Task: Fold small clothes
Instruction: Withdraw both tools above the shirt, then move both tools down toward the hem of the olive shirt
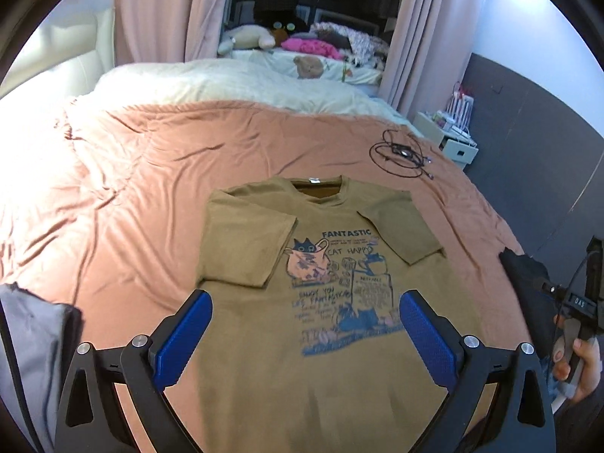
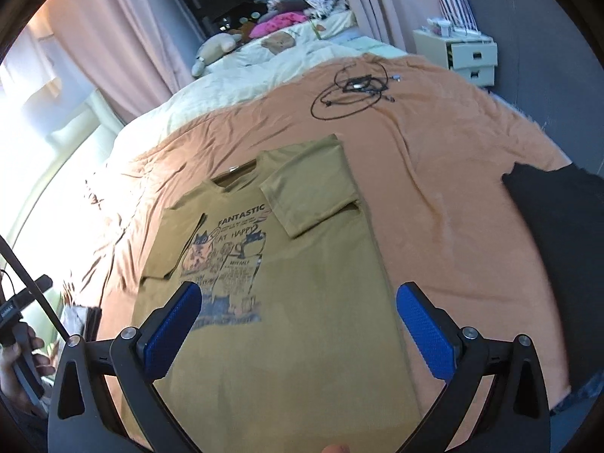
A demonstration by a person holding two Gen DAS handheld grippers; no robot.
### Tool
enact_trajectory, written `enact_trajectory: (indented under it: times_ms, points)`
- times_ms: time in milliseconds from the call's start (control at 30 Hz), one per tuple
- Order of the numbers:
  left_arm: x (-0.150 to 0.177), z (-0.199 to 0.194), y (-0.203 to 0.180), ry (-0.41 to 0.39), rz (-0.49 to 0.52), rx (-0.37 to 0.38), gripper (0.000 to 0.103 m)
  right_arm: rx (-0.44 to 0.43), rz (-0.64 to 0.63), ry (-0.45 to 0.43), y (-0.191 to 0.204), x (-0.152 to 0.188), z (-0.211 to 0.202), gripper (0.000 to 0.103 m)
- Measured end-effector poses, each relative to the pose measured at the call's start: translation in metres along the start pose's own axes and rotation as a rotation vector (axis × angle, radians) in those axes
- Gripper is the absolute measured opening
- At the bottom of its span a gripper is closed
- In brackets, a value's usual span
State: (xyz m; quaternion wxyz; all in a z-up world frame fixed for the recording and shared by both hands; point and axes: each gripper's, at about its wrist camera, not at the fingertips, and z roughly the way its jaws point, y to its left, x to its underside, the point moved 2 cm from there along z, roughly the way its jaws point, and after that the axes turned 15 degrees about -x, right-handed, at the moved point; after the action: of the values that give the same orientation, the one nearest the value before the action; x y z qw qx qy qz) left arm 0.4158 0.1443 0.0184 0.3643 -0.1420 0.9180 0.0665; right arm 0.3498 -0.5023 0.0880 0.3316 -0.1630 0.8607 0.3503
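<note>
An olive t-shirt (image 1: 321, 302) (image 2: 302, 302) with a blue cat print lies flat on the orange bedspread, collar away from me. Both of its short sleeves are folded inward over the chest. My left gripper (image 1: 305, 302) hangs above the shirt's lower half, jaws wide open with nothing between the blue pads. My right gripper (image 2: 298, 294) is also wide open and empty, over the shirt's right side near its edge. At the right edge of the left wrist view a hand (image 1: 577, 362) holds the other gripper's handle.
A coiled black cable (image 1: 402, 156) (image 2: 353, 92) lies on the bedspread (image 1: 132, 207) beyond the shirt. A black garment (image 2: 558, 256) lies at the right, a grey one (image 1: 34, 343) at the left. Cream bedding, plush toys, curtains and a white drawer unit (image 2: 473, 56) are behind.
</note>
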Motion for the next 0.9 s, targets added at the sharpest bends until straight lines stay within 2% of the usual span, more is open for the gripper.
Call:
enact_trajectory:
  times_ms: [233,500,667,900]
  points:
    - [0.038,-0.063,0.016,-0.073,0.036,-0.02,0.1,-0.006,-0.061,-0.028,0.013,0.037,-0.054,0.103]
    - [0.084,-0.119,0.044,-0.122,0.001,-0.016,0.1,-0.019,-0.12,-0.083,0.02,0.082,-0.108,0.103]
    - [0.116,-0.14,0.059,-0.138,-0.047,-0.011,0.098,-0.043,-0.142,-0.11,0.015,0.114,-0.135,0.103]
    - [0.166,-0.144,0.08,-0.109,-0.119,0.009,0.09,-0.045,-0.12,-0.117,0.0,0.154,-0.153,0.103]
